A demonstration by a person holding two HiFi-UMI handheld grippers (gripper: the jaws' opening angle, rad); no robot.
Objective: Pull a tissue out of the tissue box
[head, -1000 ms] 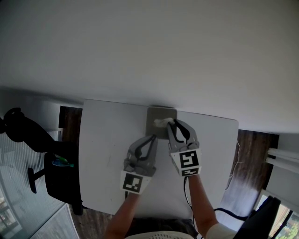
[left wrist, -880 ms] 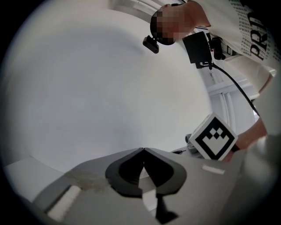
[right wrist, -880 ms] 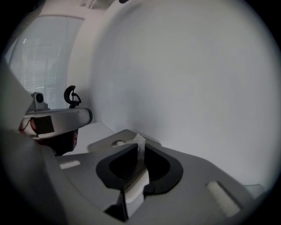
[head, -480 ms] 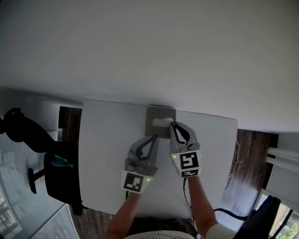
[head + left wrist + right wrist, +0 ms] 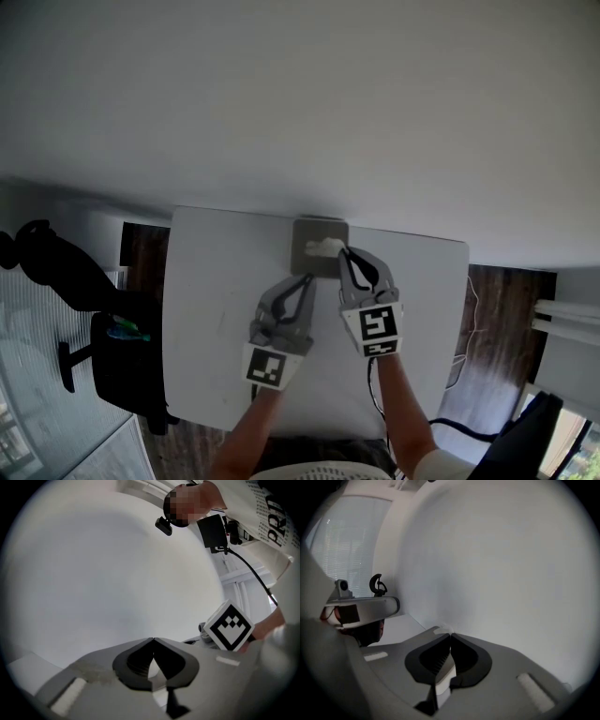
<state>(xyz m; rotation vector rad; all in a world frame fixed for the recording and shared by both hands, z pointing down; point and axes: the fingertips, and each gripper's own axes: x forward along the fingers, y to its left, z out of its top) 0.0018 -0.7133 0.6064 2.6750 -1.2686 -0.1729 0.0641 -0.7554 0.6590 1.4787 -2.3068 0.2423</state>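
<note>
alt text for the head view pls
Seen from above, the right gripper has its jaws shut on the tissue poking from a grey tissue box at the far edge of the white table. The left gripper is beside it, jaws shut.

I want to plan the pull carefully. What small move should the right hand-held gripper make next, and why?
Probably lift the right hand-held gripper slowly up and away from the tissue box: its jaws look closed on the tissue that sticks out of the box.
</note>
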